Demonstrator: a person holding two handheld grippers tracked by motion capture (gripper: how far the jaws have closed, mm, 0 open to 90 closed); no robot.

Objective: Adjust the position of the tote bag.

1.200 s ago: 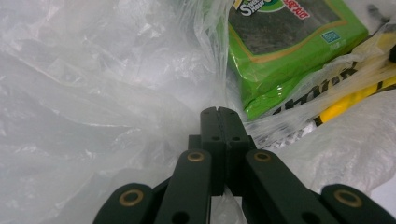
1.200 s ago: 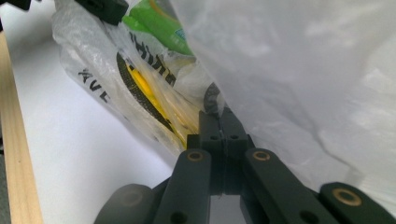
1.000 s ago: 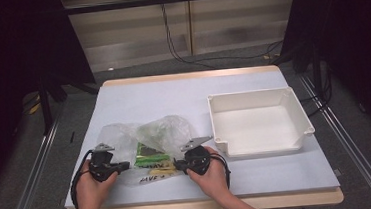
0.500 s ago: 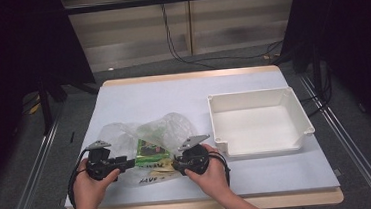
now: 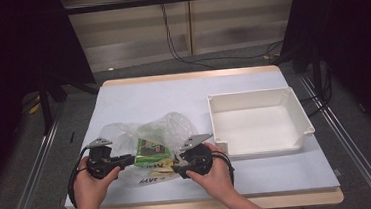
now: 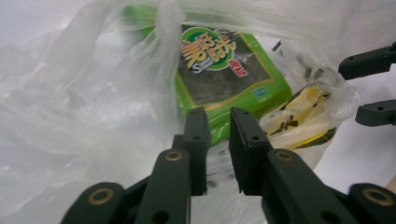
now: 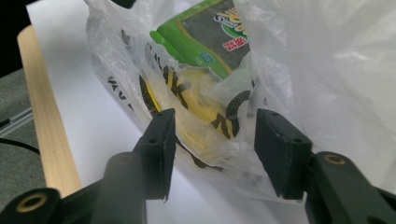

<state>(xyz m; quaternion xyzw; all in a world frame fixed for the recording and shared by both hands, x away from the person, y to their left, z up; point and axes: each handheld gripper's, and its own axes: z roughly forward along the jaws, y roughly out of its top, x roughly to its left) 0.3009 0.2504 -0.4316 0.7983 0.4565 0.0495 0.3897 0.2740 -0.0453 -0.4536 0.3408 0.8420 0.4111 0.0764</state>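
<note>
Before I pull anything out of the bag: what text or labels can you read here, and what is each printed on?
Green seaweed snack packet: a round green logo with large stylised East Asian characters and a small red tag, both too blurred to read.
Clear plastic bag: black print, possibly "HAVE", the rest hidden in folds.
Yellow packet inside the bag: black markings, unreadable.

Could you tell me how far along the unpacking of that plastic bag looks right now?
Early. Nothing looks done: the white bin is empty. In hand: both claws work at the plastic bag; the left claw has just been closing, with film between its narrow jaws, while the right claw has been opening, bag between its jaws. Left: the green snack pack and yellow packet remain inside.
</note>
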